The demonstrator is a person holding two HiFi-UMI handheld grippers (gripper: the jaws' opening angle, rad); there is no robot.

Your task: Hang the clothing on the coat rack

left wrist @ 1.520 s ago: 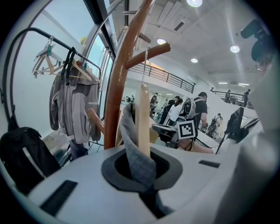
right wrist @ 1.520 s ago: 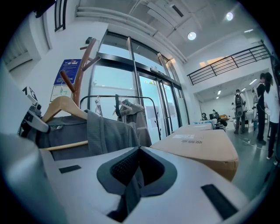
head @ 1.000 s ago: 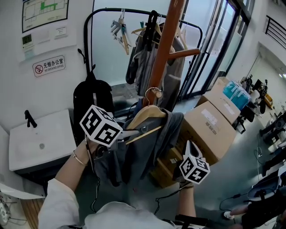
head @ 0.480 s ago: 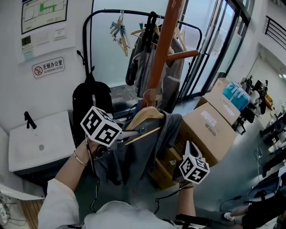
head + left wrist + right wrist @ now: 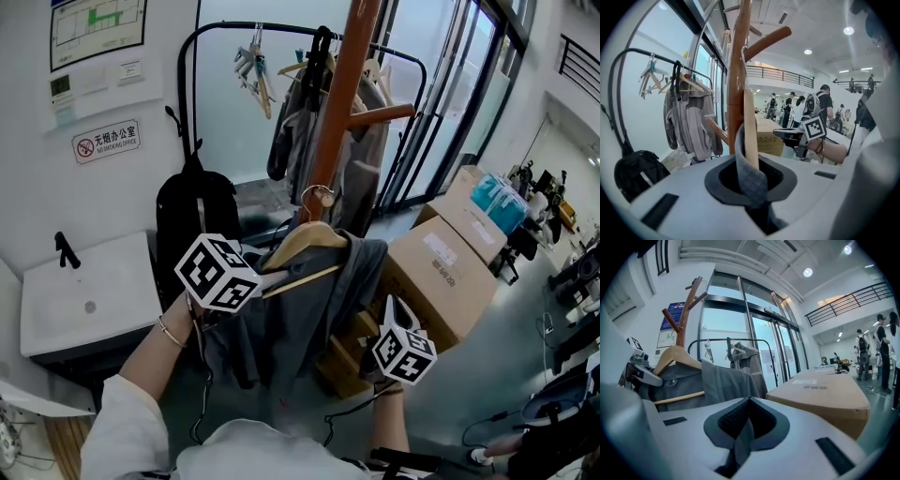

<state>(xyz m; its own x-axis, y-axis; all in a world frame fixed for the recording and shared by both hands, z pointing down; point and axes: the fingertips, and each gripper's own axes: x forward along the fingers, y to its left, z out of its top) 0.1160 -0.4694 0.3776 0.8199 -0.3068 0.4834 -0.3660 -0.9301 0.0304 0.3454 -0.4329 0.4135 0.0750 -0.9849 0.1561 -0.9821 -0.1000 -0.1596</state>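
Note:
A grey garment hangs on a wooden hanger in front of the brown wooden coat rack pole. The hanger's metal hook sits at a short lower peg on the pole; I cannot tell whether it rests there. My left gripper holds the hanger's left arm. In the left gripper view the hanger arm and a fold of grey cloth stand between the left gripper's jaws, which have just been opening slightly. My right gripper is lower right, and its jaws pinch a strip of the garment.
Behind the pole is a black metal clothes rail with hung clothes. A black backpack leans at the left beside a white cabinet top. Cardboard boxes stand at the right, before glass doors.
The left gripper has rolled a little and its marker cube sits slightly lower. The hanger, the garment and the right gripper have hardly moved.

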